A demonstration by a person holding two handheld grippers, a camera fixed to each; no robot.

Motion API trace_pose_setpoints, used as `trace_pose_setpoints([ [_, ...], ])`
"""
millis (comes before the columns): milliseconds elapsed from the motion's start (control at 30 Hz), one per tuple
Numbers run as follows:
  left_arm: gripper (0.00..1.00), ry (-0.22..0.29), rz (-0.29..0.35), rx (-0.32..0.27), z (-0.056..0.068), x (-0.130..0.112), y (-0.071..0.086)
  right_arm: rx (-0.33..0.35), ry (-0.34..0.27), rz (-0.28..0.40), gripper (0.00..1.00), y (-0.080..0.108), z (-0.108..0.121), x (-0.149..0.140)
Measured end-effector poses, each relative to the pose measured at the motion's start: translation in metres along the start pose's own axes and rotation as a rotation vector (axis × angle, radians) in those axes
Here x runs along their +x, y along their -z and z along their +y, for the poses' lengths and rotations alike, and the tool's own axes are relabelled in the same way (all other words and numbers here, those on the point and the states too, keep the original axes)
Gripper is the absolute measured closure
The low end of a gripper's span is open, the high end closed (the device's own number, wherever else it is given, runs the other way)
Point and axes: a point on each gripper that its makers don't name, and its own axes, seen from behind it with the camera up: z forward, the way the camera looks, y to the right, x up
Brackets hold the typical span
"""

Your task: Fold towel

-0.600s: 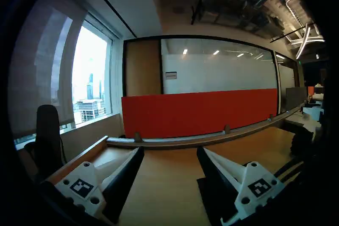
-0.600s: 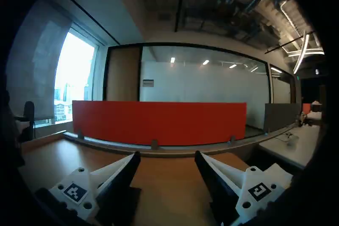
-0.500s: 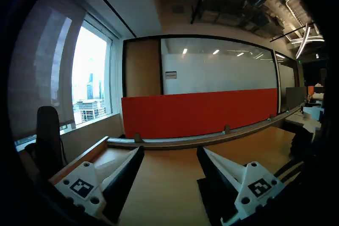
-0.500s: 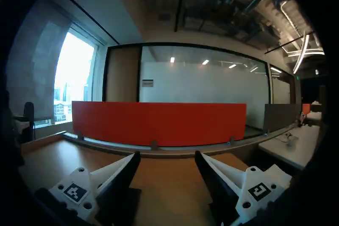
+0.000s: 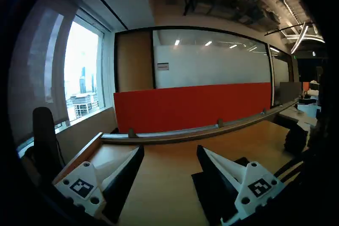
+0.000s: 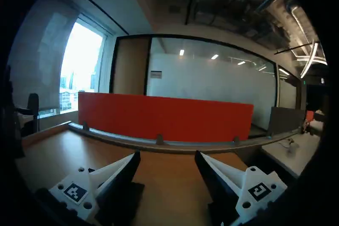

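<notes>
My left gripper (image 5: 169, 149) is open over a wooden desk (image 5: 165, 183), with nothing between its white and black fingers (image 5: 123, 171). A dark flat patch (image 5: 202, 182), possibly a dark cloth, lies on the desk under its right finger. My right gripper (image 6: 167, 154) is also open and holds nothing, low over the same wood surface (image 6: 169, 183). A similar dark patch (image 6: 132, 193) shows beneath its left finger. I cannot tell whether these patches are the towel.
A red divider panel (image 5: 190, 105) stands along the desk's far edge, with a glass wall behind it. A bright window (image 5: 80, 82) and a dark chair back (image 5: 42, 137) are on the left. A dark bulky object (image 5: 295, 138) sits at the right. White desks (image 6: 288, 154) lie beyond.
Both views have tipped slightly downward, so the red panel sits higher and more desk shows. The left view's dark patch is more visible. Both grippers stayed open.
</notes>
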Motion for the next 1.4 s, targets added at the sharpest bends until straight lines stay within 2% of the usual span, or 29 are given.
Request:
trace_pose_setpoints([
  [367,0.08,-0.028,-0.101,-0.113,0.022,-0.017,0.000,0.130,0.039,-0.083,0.00,0.005,-0.029,-0.007],
  [900,0.08,-0.072,-0.217,-0.273,0.049,-0.045,0.006,0.353,0.145,-0.215,0.00,0.020,-0.068,-0.033],
  [1067,0.08,-0.079,-0.242,-0.300,0.055,-0.053,0.008,0.403,0.164,-0.247,0.00,0.024,-0.076,-0.043],
  [1400,0.08,-0.106,-0.277,-0.343,0.072,-0.077,0.014,0.446,0.182,-0.295,0.00,0.028,-0.086,-0.067],
])
